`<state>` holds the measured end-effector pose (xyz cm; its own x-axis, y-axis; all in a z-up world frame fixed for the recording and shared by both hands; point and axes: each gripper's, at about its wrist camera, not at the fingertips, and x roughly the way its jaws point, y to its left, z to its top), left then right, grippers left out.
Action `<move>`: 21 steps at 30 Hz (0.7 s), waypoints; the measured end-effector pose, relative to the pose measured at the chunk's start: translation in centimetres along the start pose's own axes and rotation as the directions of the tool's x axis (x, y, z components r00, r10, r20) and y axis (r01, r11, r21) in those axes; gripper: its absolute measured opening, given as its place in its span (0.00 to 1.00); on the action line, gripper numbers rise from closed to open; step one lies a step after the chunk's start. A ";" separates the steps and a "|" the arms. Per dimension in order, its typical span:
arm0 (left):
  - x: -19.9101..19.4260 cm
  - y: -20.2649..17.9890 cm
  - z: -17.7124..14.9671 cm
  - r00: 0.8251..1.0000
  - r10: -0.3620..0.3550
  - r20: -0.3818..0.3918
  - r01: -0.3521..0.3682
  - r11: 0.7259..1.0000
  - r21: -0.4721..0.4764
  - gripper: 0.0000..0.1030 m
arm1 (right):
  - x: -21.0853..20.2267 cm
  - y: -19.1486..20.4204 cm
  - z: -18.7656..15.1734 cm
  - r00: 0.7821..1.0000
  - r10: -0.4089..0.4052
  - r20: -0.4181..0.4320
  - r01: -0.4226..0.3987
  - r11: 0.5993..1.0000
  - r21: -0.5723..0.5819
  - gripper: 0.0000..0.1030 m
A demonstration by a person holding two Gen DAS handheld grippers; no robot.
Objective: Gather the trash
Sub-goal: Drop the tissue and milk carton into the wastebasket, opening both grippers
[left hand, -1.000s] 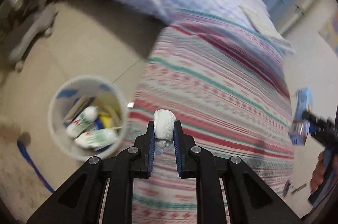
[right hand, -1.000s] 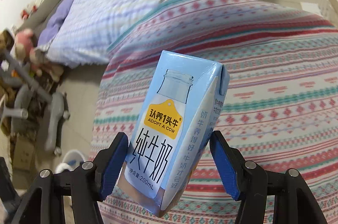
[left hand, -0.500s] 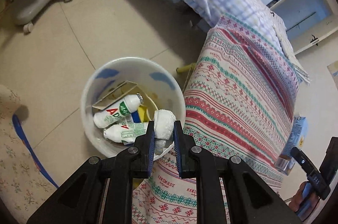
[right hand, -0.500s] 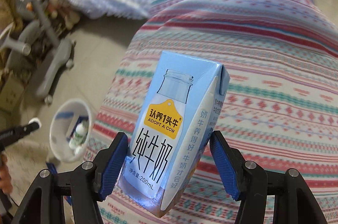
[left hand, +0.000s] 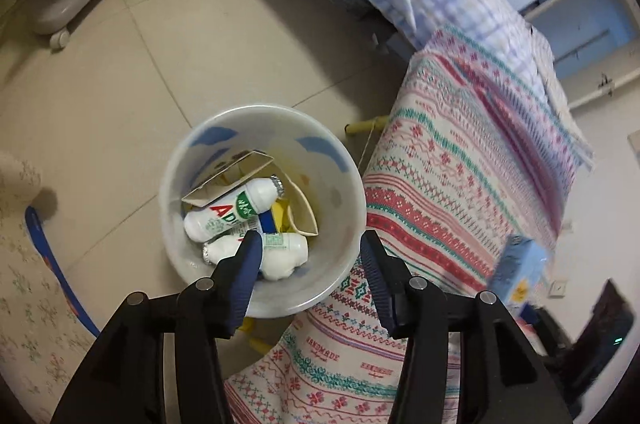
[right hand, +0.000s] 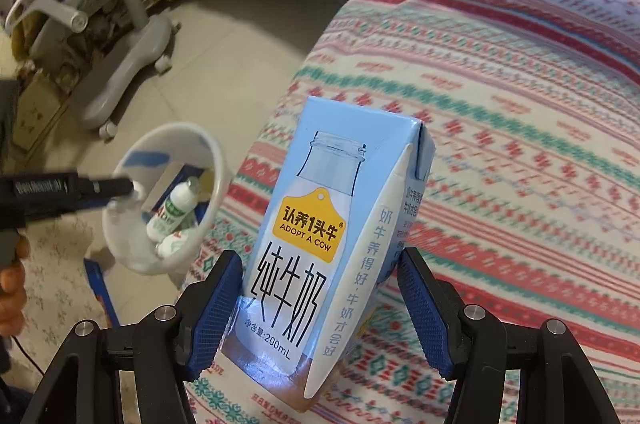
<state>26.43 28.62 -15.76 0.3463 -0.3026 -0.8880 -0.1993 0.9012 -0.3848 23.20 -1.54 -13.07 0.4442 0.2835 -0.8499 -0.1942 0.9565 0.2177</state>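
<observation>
My left gripper (left hand: 310, 272) fingers have just been opening, empty, over the trash bin (left hand: 344, 159); my right gripper (right hand: 320, 300) is clamping the milk carton (right hand: 340, 240), not yet binned.

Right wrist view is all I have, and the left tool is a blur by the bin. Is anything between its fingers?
Observer: No. The left tool hangs over the bin; its jaws have just been opening and nothing is between them.
Operator: Where is the white wad?
Observer: The white wad lies inside the bin, against a bottle near the wall closest to the left tool.
Operator: Is there room for my milk carton?
Observer: Likely. The side of the bin toward the bed looks mostly unfilled.
</observation>
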 end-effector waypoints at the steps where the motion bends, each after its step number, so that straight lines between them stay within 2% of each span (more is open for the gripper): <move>1: -0.6 0.4 -0.2 1.000 -0.001 0.009 0.002 1.000 -0.018 0.52 | 0.4 0.4 -0.1 1.000 -0.002 -0.005 0.002 1.000 -0.011 0.67; 6: -3.5 1.3 -1.1 0.998 -0.020 0.063 0.023 0.999 -0.042 0.52 | 2.3 2.7 -0.2 1.000 0.021 -0.013 -0.021 0.999 -0.043 0.67; 10: -5.0 2.3 -1.2 0.994 0.021 0.105 -0.015 0.998 -0.056 0.52 | 4.0 5.3 0.0 0.998 0.065 -0.026 -0.066 0.996 -0.063 0.67; 12: -5.3 2.9 -1.0 0.993 0.033 0.114 -0.025 0.997 -0.073 0.52 | 4.9 6.9 0.3 0.995 0.094 -0.032 -0.096 0.993 -0.069 0.67; 15: -5.5 4.1 -0.8 0.993 0.016 0.114 -0.003 0.994 -0.112 0.52 | 6.3 9.6 1.2 0.989 0.141 -0.044 -0.144 0.985 -0.095 0.67; 21: -5.9 4.6 -0.7 0.992 0.006 0.124 0.010 0.992 -0.125 0.52 | 9.0 14.9 4.1 0.990 0.132 -0.040 -0.137 0.970 -0.201 0.69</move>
<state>22.81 34.32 -12.43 0.4563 -0.2567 -0.8520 -0.3087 0.8524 -0.4221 27.89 15.50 -15.47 0.3796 0.4041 -0.8322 -0.4254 0.8751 0.2309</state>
